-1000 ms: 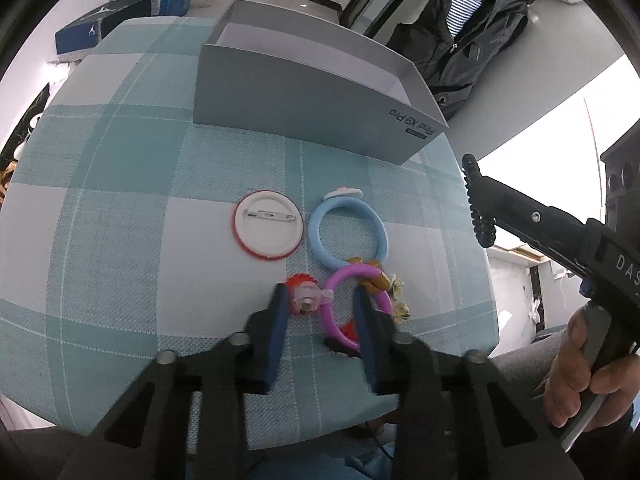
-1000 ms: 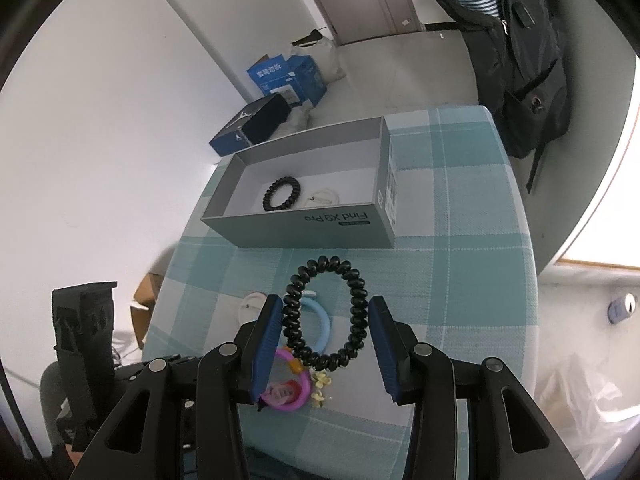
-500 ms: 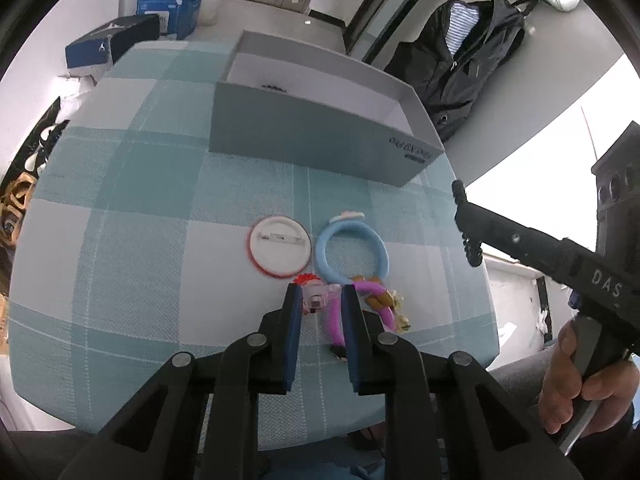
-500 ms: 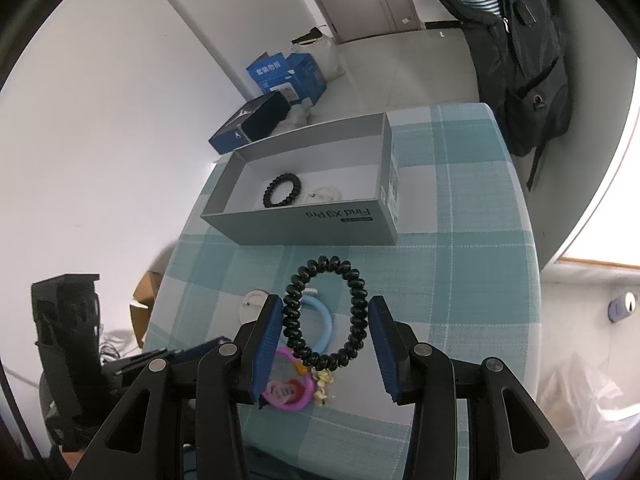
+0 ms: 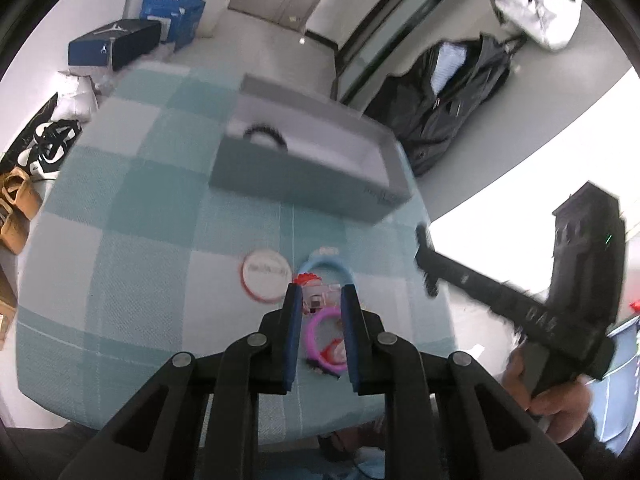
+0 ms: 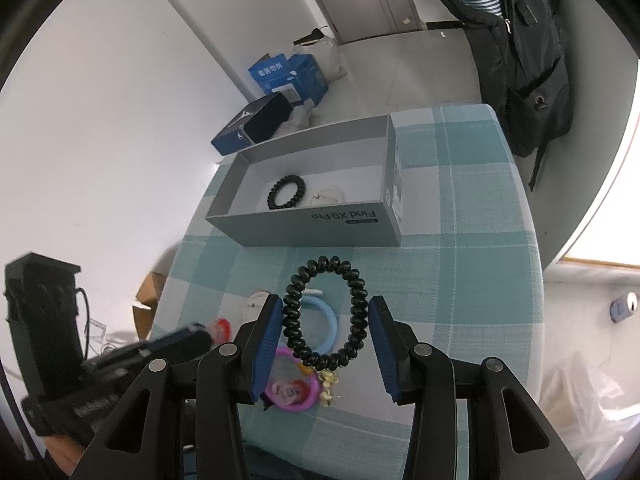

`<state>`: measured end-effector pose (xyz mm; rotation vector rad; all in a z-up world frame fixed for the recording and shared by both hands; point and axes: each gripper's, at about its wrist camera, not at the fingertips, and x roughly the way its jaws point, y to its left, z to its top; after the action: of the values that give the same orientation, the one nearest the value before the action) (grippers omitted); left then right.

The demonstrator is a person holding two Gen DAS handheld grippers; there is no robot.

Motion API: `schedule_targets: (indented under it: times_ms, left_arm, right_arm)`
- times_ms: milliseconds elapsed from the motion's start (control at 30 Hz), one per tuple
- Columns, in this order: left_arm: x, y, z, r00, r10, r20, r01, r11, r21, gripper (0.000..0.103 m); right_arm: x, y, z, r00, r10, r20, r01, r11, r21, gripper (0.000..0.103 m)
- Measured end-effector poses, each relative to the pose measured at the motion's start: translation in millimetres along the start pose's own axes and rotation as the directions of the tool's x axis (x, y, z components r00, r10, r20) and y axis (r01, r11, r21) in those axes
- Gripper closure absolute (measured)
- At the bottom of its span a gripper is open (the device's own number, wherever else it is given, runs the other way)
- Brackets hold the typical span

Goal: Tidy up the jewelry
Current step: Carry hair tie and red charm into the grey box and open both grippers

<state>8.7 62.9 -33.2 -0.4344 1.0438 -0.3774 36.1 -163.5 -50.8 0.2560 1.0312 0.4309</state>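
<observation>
The left claw (image 5: 320,300) is pinching a small clear-and-pink charm (image 5: 319,299) with a red frill between its blue pads, lifted just above the purple ring (image 5: 320,344), blue ring (image 5: 326,266) and red-rimmed round badge (image 5: 266,276) lying close together on the checked bench (image 5: 120,264). The right claw (image 6: 325,330) is holding a black spiral hair tie (image 6: 325,312) upright, stretched across its half-spread pads and blocking part of those rings. Beyond them the grey open box (image 6: 312,220) is holding a black bead bracelet (image 6: 286,192) and a pale item too faint to identify.
</observation>
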Motion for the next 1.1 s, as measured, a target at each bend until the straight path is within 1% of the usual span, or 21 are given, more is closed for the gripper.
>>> schedule_targets:
  times_ms: [100,167,300,400,467,567,667,867,900,967,1100]
  left_arm:
    - [-13,-4,14,0.999,-0.001,0.036,0.0,1.0,0.008,0.088]
    - [-21,-5,27,0.999,-0.012,0.047,0.012,1.0,0.002,0.088]
    - [-17,-12,55,0.999,-0.015,0.051,0.015,1.0,0.013,0.088]
    - [-8,-18,78,0.998,-0.046,0.032,0.045,0.999,0.017,0.088]
    - [-3,-21,90,0.999,-0.045,0.01,0.045,0.998,0.039,0.088]
    - [4,-23,106,0.999,-0.048,-0.002,0.048,0.997,0.062,0.088]
    - [13,-20,123,0.999,-0.047,-0.017,0.048,0.997,0.059,0.088]
    - [41,-4,137,0.997,-0.047,-0.062,0.048,0.999,0.007,0.088]
    - [48,0,138,0.996,-0.042,-0.078,0.042,0.999,-0.002,0.088]
    - [57,6,139,0.996,-0.039,-0.081,0.038,0.999,-0.014,0.088]
    - [74,15,140,0.992,-0.038,-0.116,0.034,0.999,-0.039,0.088]
  right_arm:
    - [-5,3,3,1.0,0.016,0.013,-0.016,1.0,0.003,0.06]
    - [-9,8,9,1.0,0.019,0.023,-0.018,1.0,-0.009,0.06]
    - [-13,18,27,0.999,0.028,0.029,-0.027,0.999,-0.047,0.06]
    - [-17,26,45,0.999,0.028,0.042,-0.025,0.996,-0.084,0.06]
    - [-17,30,59,0.998,0.026,0.049,-0.021,0.995,-0.1,0.06]
    - [-13,32,79,0.999,0.012,0.049,-0.006,0.993,-0.117,0.06]
    - [-4,34,97,0.999,0.001,0.041,0.005,0.989,-0.147,0.06]
    - [30,31,122,1.0,0.007,0.0,-0.007,0.988,-0.157,0.06]
    - [35,28,123,1.0,0.005,-0.007,-0.006,0.988,-0.153,0.06]
    - [50,24,125,1.0,0.003,-0.03,-0.007,0.99,-0.142,0.06]
    - [65,17,124,0.998,0.007,-0.056,-0.014,0.992,-0.126,0.06]
